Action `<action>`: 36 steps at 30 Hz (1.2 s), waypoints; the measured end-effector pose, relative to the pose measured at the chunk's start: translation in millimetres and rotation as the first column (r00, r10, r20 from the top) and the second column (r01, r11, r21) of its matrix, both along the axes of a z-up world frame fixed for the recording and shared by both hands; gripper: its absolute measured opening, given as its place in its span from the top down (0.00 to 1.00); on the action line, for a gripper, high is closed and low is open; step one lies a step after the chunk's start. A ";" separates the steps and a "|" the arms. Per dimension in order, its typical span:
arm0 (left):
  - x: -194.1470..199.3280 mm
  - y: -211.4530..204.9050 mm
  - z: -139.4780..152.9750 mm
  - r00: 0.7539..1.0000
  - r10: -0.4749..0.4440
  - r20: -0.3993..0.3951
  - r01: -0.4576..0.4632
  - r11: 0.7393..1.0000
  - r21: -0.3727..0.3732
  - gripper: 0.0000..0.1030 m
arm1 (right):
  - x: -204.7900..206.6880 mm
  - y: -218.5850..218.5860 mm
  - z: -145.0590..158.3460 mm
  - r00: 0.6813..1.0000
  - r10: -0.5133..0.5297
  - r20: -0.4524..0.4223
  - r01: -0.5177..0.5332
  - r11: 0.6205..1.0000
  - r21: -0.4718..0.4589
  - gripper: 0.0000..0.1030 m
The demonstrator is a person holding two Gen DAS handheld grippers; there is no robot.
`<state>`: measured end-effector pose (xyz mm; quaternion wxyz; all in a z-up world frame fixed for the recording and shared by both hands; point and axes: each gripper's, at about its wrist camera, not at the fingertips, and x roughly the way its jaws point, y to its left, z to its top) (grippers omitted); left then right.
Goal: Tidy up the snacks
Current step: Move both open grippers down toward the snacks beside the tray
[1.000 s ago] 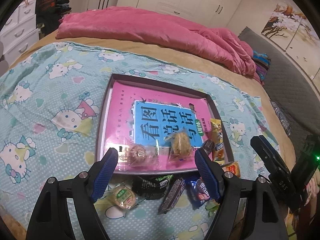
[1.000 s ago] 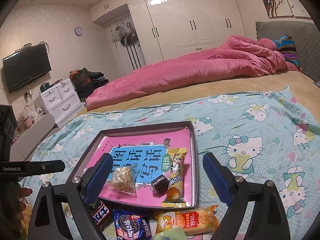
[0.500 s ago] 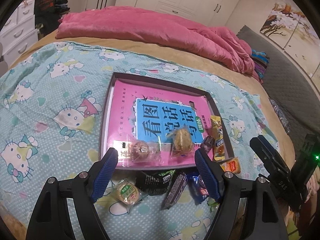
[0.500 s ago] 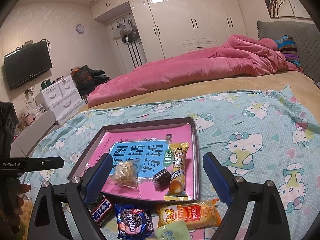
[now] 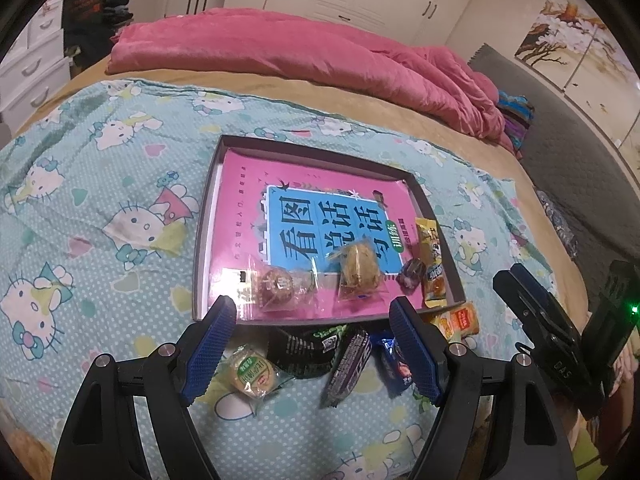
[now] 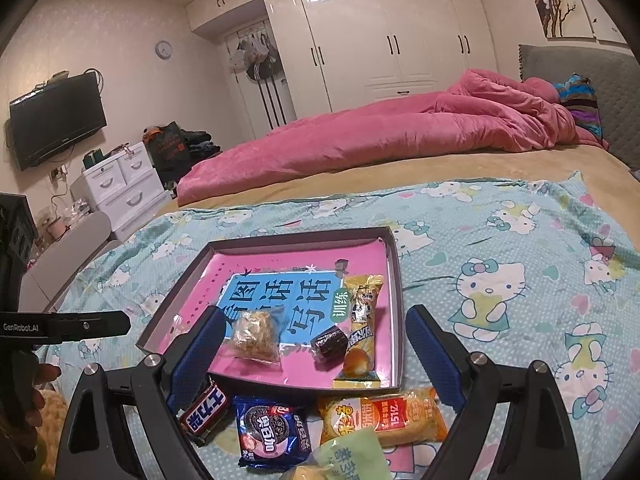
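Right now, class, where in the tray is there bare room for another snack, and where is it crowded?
The tray is bare across its far half and along its left side beside the blue label. Its near edge is crowded: round cake, crumbly cake, dark candy and yellow bar.

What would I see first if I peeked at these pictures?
A shallow tray with a bright pink and blue book sits mid-bed on the cartoon-cat sheet, with four wrapped snacks inside. More snacks, like the blue cookie pack, lie in front of it, and a big pink blanket is heaped behind.
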<state>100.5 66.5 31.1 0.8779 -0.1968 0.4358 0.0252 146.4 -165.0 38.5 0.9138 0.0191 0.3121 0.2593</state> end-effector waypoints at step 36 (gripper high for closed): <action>-17.3 -23.9 -9.5 0.997 -0.072 -0.037 0.073 0.997 0.025 0.22 | -35.2 -3.4 -26.6 0.984 -0.113 -0.137 0.100 0.990 -0.098 0.11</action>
